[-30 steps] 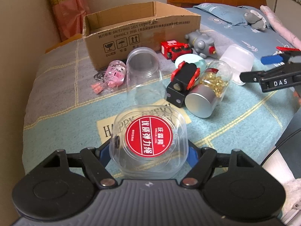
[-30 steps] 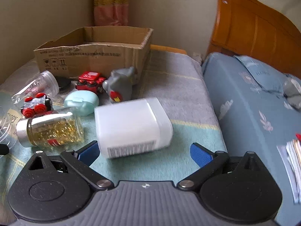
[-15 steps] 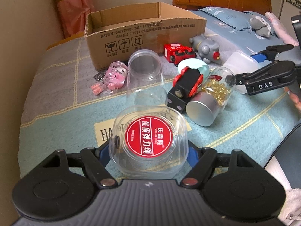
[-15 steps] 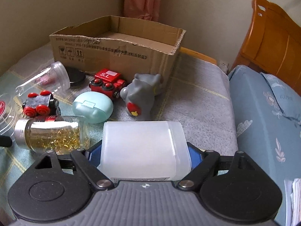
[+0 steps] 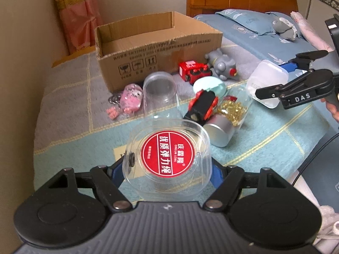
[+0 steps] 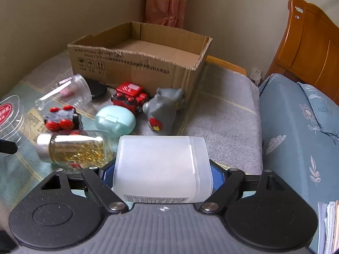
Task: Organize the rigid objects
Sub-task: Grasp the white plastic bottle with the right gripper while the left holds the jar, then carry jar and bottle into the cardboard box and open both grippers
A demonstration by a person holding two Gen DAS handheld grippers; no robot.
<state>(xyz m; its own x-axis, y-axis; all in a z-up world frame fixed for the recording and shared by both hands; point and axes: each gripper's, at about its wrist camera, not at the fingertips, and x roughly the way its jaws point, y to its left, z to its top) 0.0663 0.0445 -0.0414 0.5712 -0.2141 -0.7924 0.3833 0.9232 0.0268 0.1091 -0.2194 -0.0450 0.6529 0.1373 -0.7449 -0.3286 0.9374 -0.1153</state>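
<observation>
My left gripper (image 5: pixel 167 172) is shut on a clear plastic tub with a round red label (image 5: pixel 167 158), held a little above the blanket. Between the blue pads of my right gripper (image 6: pixel 162 175) sits a frosted white plastic box (image 6: pixel 159 163); the jaws are still closing and the pads press its sides. The left wrist view shows that gripper (image 5: pixel 275 78) at the right with the white box (image 5: pixel 267 80) raised off the bed. An open cardboard box (image 5: pixel 161 48) (image 6: pixel 135 63) stands at the back.
On the blanket lie a clear jar (image 5: pixel 160 91), a pink keychain (image 5: pixel 131 97), a red toy train (image 5: pixel 193 72), a grey elephant toy (image 5: pixel 222 64), a mint case (image 6: pixel 115 121), a black toy with red wheels (image 5: pixel 202 105) and a jar of gold capsules (image 5: pixel 228 114). A wooden headboard (image 6: pixel 307 48) stands at the right.
The right gripper's jaws came in from wide open onto the white box and lifted it. The left gripper rose with the clear tub still in its grip.
</observation>
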